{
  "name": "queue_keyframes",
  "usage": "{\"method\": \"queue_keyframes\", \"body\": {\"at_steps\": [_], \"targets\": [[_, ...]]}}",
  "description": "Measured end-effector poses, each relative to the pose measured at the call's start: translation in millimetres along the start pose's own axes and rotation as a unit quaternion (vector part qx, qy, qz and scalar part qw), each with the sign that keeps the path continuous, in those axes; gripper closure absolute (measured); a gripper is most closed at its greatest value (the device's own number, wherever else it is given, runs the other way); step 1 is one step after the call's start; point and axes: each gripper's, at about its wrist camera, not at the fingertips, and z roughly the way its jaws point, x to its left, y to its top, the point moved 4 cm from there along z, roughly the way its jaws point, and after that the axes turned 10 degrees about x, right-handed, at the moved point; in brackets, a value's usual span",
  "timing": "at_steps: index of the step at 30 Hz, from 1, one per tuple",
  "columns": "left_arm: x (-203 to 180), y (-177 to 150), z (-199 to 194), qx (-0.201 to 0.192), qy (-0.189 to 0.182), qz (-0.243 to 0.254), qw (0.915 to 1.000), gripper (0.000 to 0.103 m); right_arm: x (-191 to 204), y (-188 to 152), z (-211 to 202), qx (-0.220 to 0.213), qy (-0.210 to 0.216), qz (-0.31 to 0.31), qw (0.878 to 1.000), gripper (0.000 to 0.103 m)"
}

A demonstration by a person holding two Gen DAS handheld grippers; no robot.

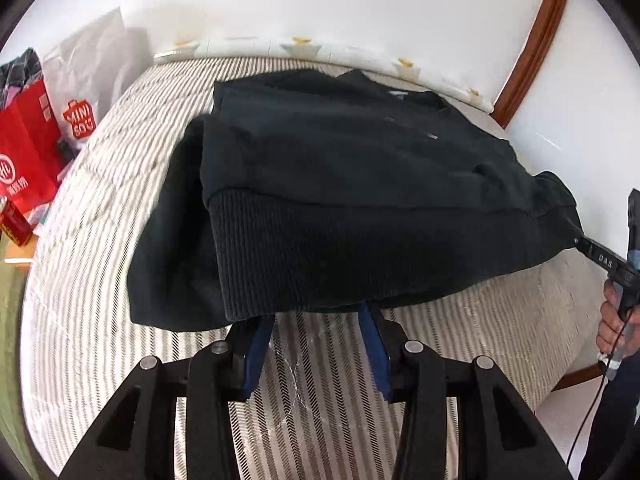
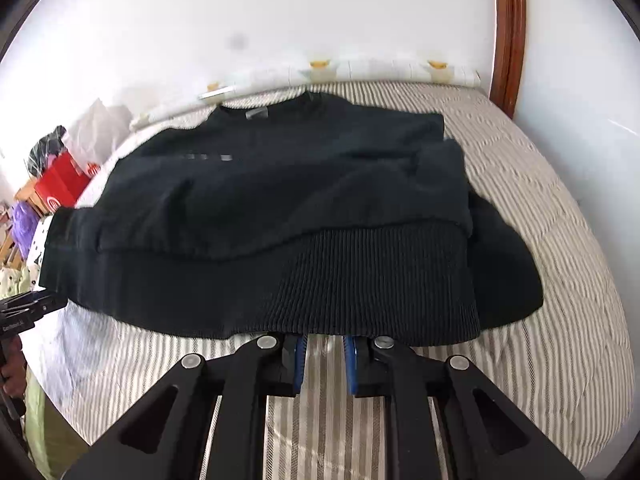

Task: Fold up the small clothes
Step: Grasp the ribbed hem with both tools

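Note:
A black sweatshirt point(image 1: 340, 184) lies on a striped bed, ribbed hem towards me, both sleeves folded in over the body. It also shows in the right wrist view point(image 2: 280, 216). My left gripper point(image 1: 318, 316) has its blue-padded fingers point(image 1: 260, 336) spread, tips hidden under the hem's left part. My right gripper point(image 2: 325, 340) has its blue fingers point(image 2: 300, 356) a small gap apart, tips hidden under the hem's right part. Whether either one pinches the cloth is hidden. The right gripper also shows at the hem's right corner in the left wrist view point(image 1: 600, 260).
The striped bed cover point(image 2: 540, 240) reaches a white wall with a wooden frame point(image 1: 532, 40) at the far right. Red and white shopping bags point(image 1: 36, 136) stand off the bed's left side. A hand holds the other gripper's handle point(image 2: 24, 312).

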Motion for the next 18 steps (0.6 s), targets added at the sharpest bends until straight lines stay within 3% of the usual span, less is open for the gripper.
{"method": "queue_keyframes", "body": {"at_steps": [5, 8, 10, 13, 18], "targets": [[1, 16, -18, -0.027, 0.001, 0.004, 0.9996, 0.062, 5, 22, -8, -0.020, 0.006, -0.012, 1.000, 0.088], [4, 25, -4, -0.014, 0.014, 0.003, 0.9998, 0.062, -1, 36, 10, -0.006, 0.007, -0.003, 1.000, 0.088], [9, 27, 2, -0.010, 0.000, -0.011, 0.9999, 0.062, -5, 41, 21, 0.001, 0.005, 0.008, 1.000, 0.088], [12, 34, 4, -0.020, -0.024, -0.021, 0.9993, 0.062, -11, 51, 27, -0.003, 0.039, 0.026, 0.999, 0.088], [11, 62, 3, -0.043, -0.034, -0.022, 0.9983, 0.062, -15, 72, 32, -0.013, 0.059, 0.039, 0.997, 0.088]]}}
